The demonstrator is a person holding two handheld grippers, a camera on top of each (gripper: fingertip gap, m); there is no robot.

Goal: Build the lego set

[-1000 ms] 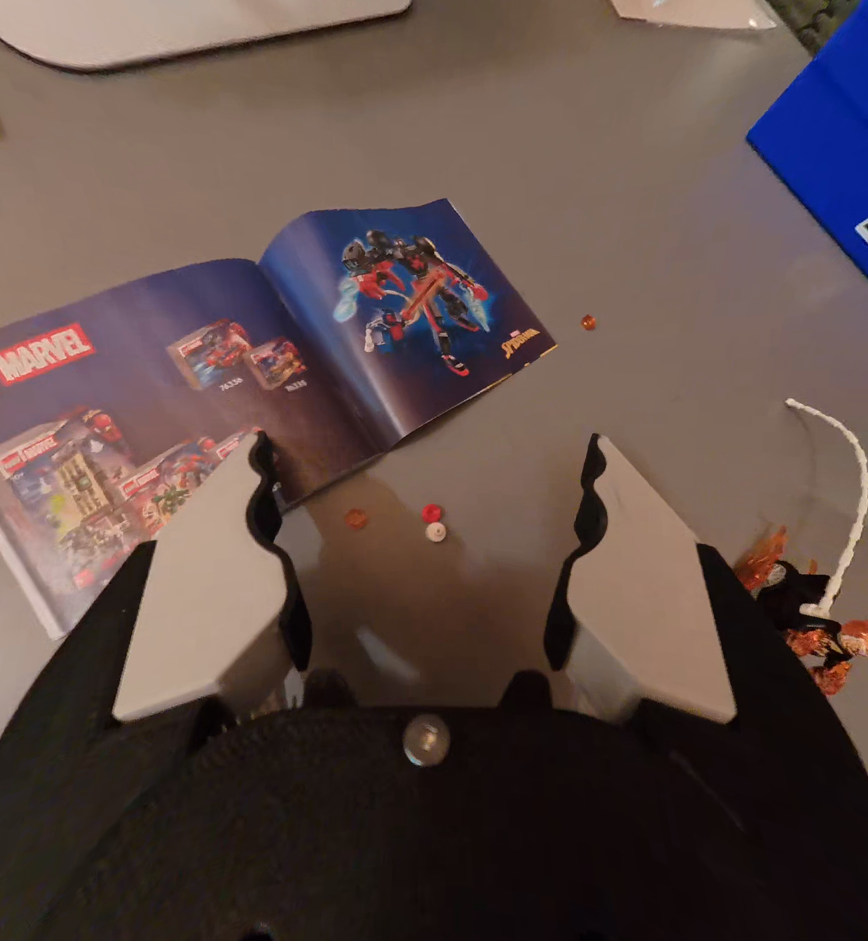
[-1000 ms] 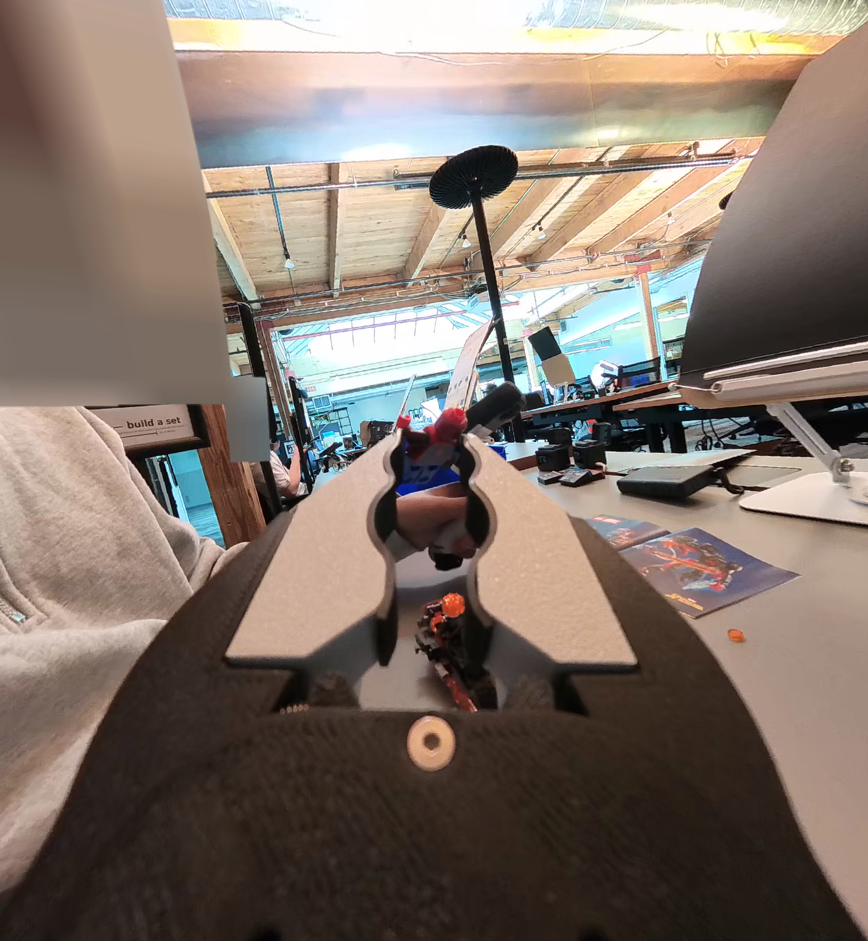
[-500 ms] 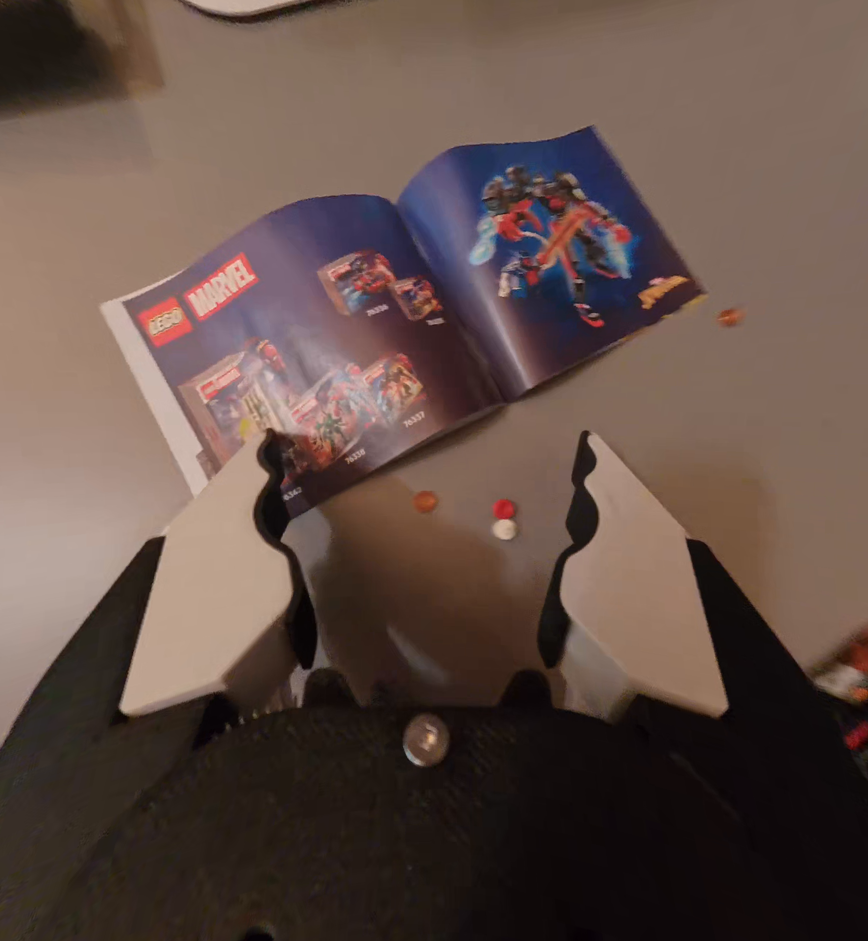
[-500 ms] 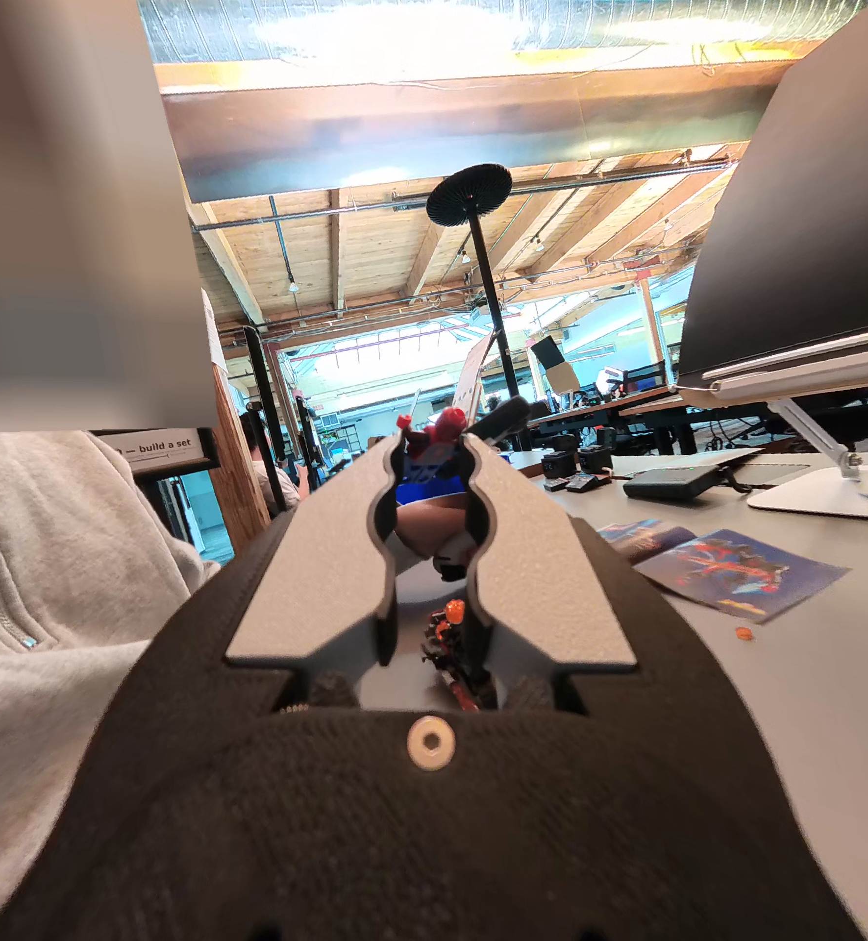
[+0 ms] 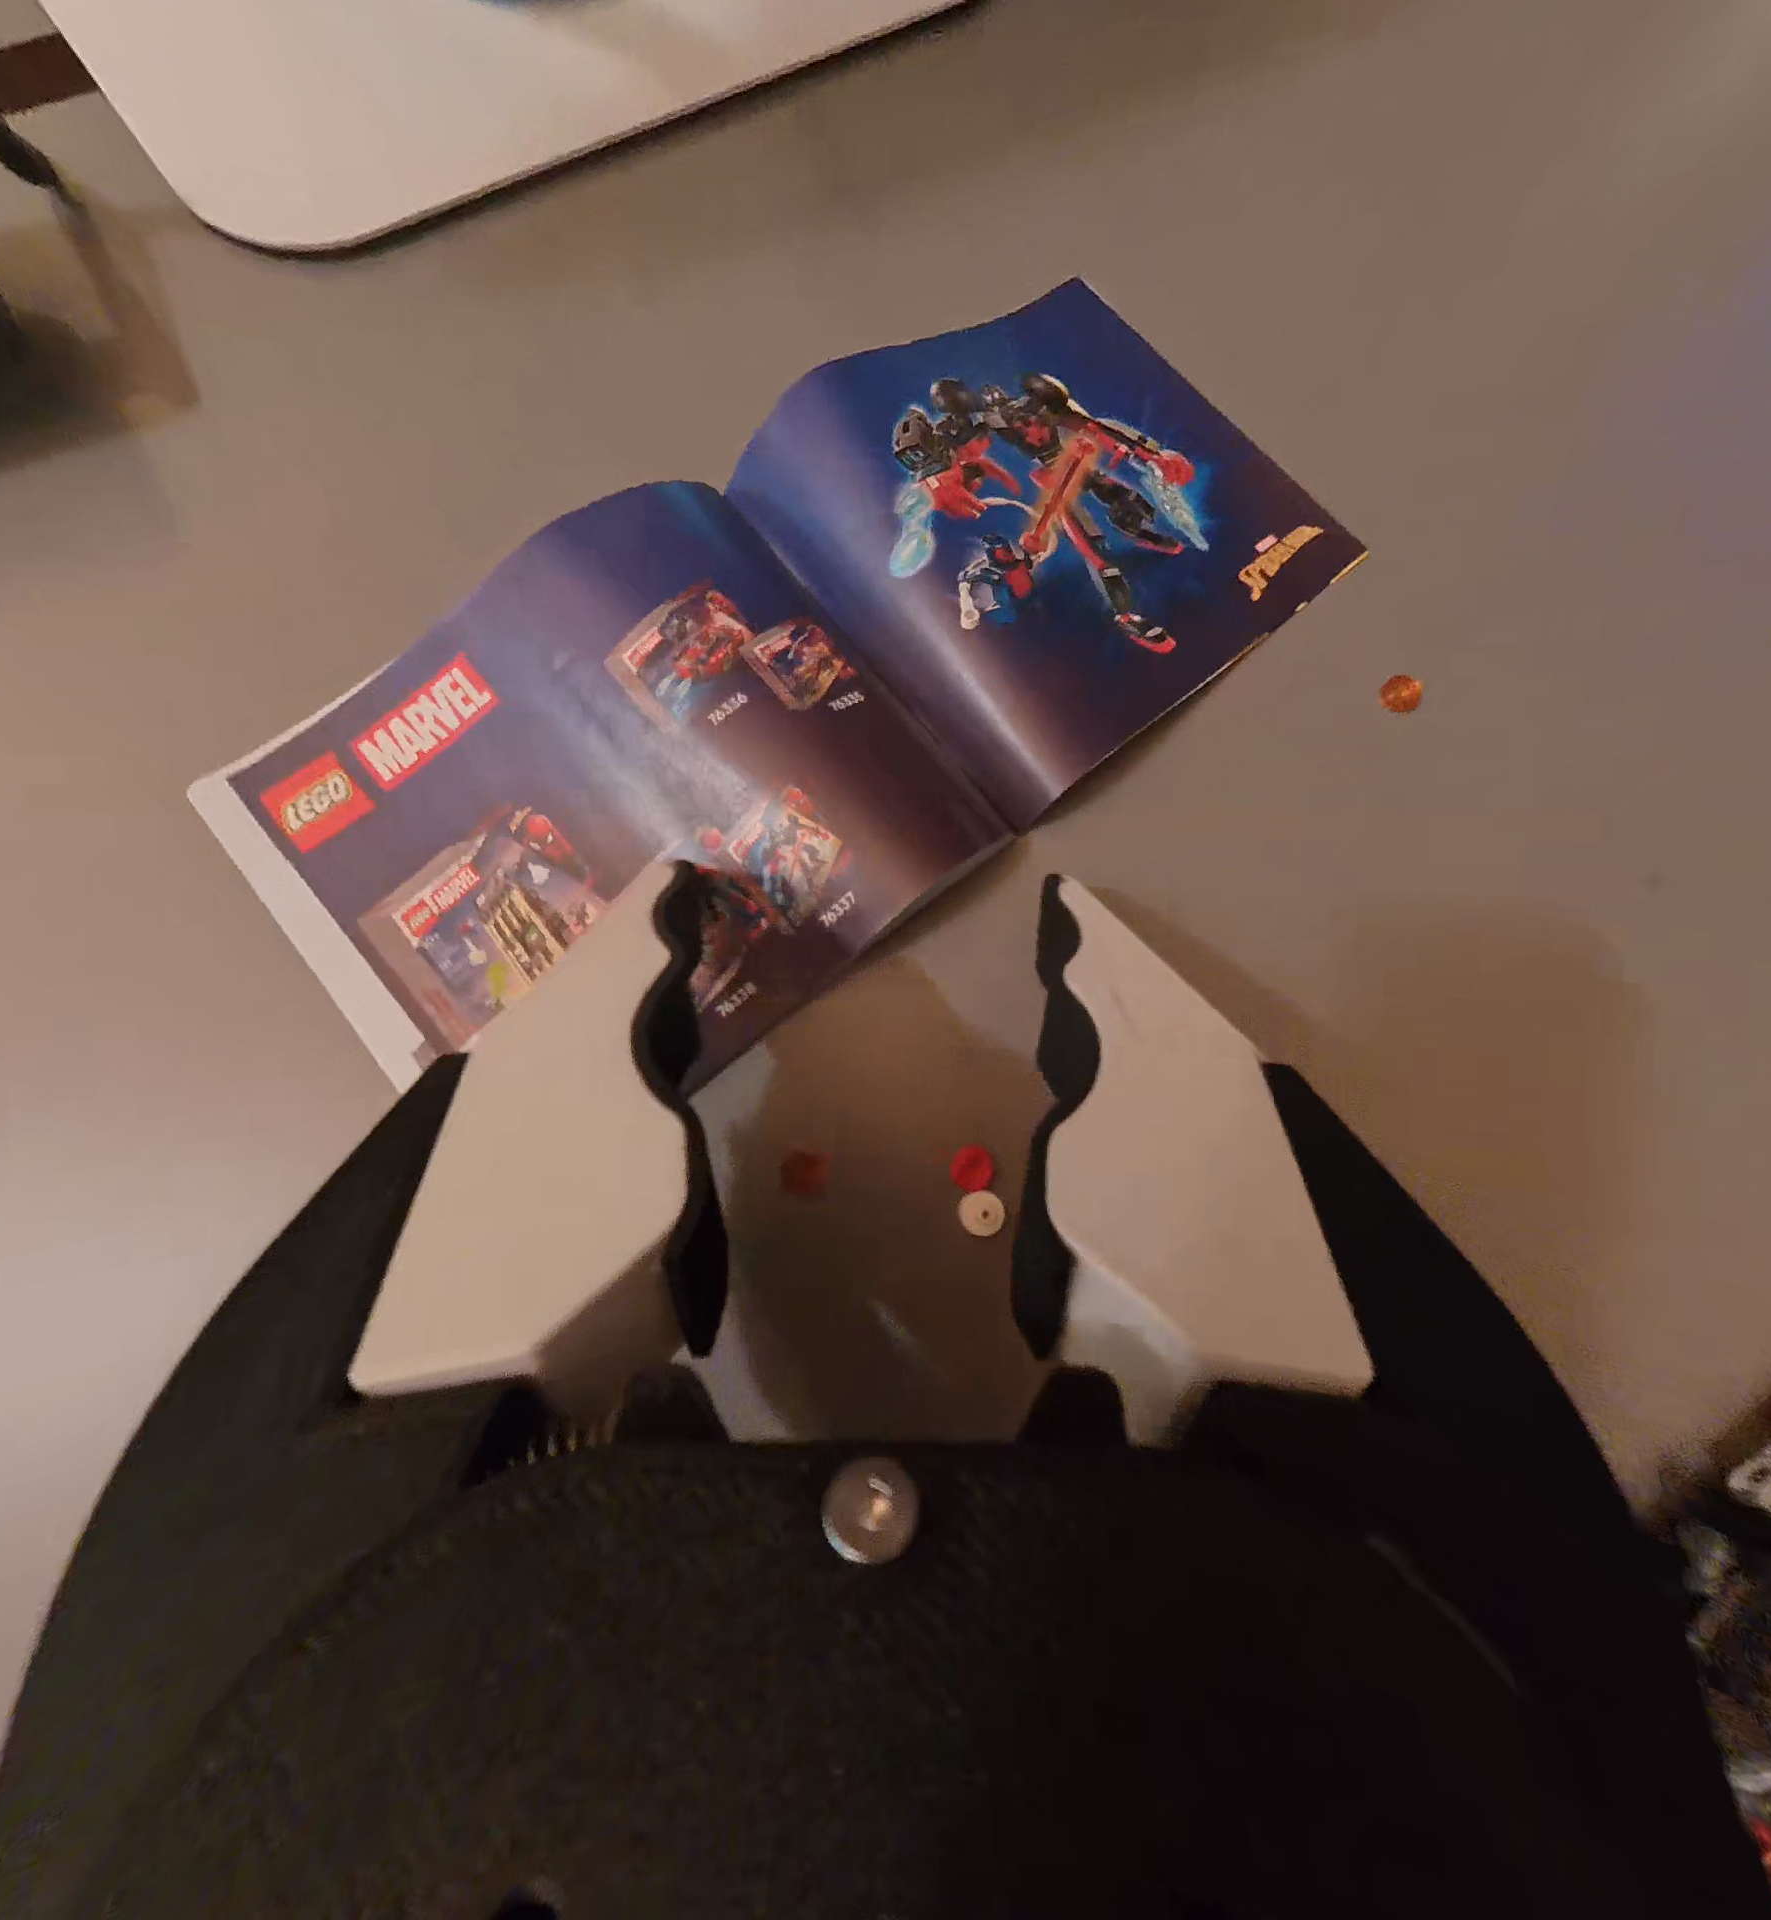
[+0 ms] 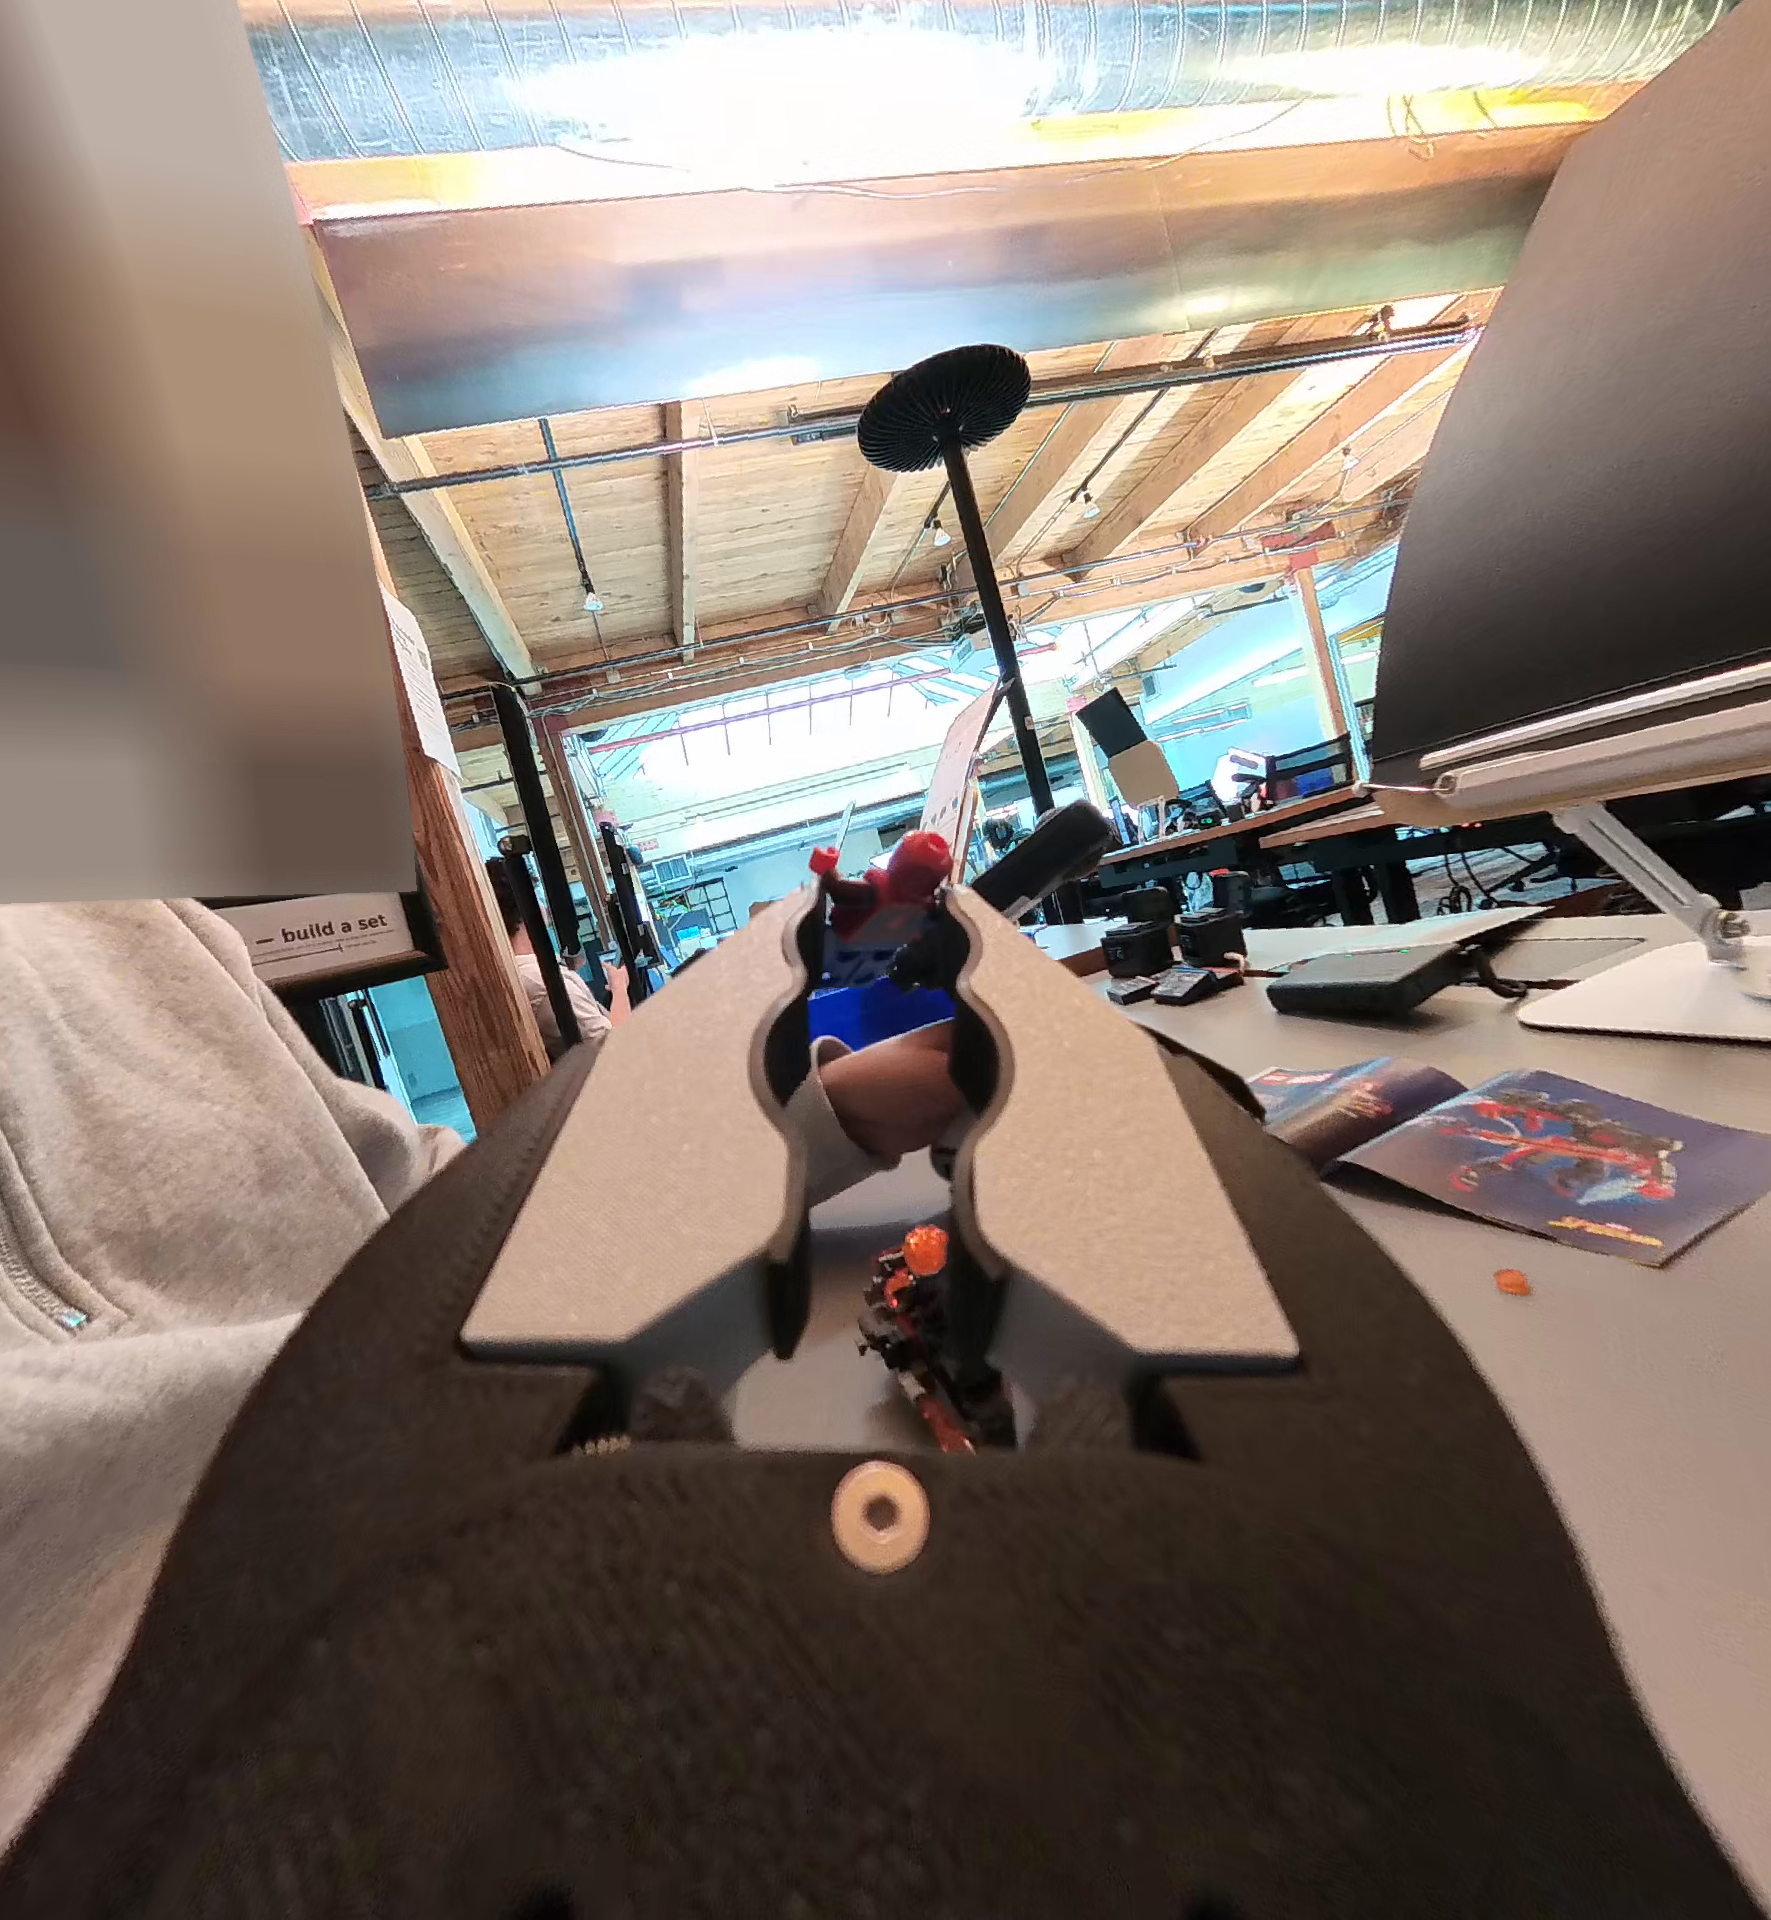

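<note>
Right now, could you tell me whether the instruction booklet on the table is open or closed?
Open: the instruction booklet lies spread flat on the table, two facing pages showing either side of its centre fold.

a white monitor base (image 6: 1691, 997) is set on the grey desk (image 6: 1587, 1455), under a dark screen (image 6: 1629, 436). a black box (image 6: 1364, 980) lies beside it. a grey zipped sleeve (image 6: 133, 1195) is seen at the left.

- Left wrist view looks steeply down, close over the grey table (image 5: 1380, 260).
- Right wrist view faces level across the room.
- Both share the open booklet (image 5: 756, 675) (image 6: 1546, 1143), frame centre and right.
</note>
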